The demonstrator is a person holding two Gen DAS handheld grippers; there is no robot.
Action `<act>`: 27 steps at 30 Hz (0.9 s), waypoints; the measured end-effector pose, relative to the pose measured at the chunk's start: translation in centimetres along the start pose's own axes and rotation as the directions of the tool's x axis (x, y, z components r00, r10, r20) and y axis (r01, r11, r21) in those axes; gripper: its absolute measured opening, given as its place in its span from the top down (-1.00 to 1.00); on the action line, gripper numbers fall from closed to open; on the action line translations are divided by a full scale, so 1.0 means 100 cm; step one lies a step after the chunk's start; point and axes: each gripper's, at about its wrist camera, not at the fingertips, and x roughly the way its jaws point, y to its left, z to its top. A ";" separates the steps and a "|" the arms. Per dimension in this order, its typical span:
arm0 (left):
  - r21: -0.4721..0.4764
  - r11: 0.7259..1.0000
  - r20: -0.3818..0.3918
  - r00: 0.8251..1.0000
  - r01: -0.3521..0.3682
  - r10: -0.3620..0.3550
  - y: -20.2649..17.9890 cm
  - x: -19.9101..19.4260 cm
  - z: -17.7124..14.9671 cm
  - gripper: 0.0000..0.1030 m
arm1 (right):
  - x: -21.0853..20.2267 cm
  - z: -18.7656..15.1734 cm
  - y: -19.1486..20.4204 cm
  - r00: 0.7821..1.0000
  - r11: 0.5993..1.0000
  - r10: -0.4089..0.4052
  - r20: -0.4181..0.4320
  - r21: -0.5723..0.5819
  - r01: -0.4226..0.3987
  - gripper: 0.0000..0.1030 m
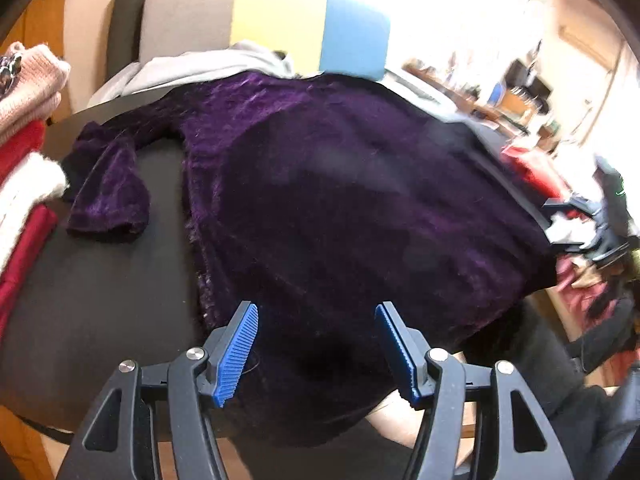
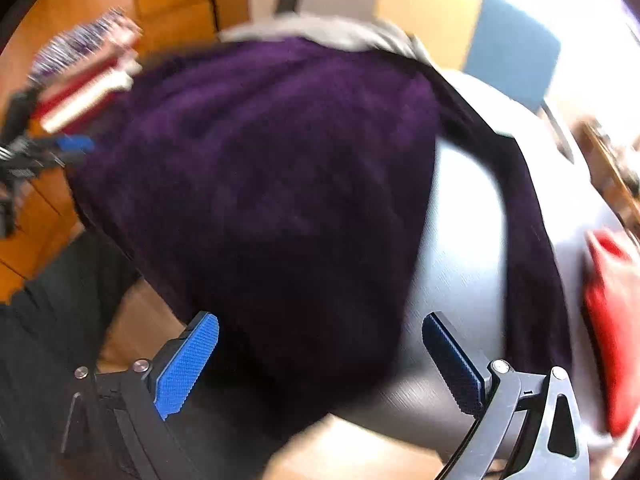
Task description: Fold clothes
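Note:
A dark purple velvet garment (image 1: 340, 200) lies spread over a round black table (image 1: 100, 300), its hem hanging over the near edge. One sleeve (image 1: 112, 184) lies out to the left, the other sleeve (image 2: 532, 240) to the right. My left gripper (image 1: 316, 344) is open, just above the hem at the near left. My right gripper (image 2: 320, 360) is open, over the hem's right side; it also shows in the left wrist view (image 1: 600, 220). The left gripper shows at the left edge of the blurred right wrist view (image 2: 60, 148).
A stack of folded pink, red and white clothes (image 1: 28, 140) stands at the table's left. A grey garment (image 1: 200, 64) lies at the far edge. A red garment (image 2: 612, 340) lies at the right. A grey, yellow and blue seat back (image 1: 280, 20) stands beyond.

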 end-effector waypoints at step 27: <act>0.130 0.985 0.082 0.989 0.109 -0.120 -0.117 0.121 0.129 -0.20 | -0.038 -0.031 -0.140 0.948 0.811 -0.299 0.112 0.553 0.191 -0.97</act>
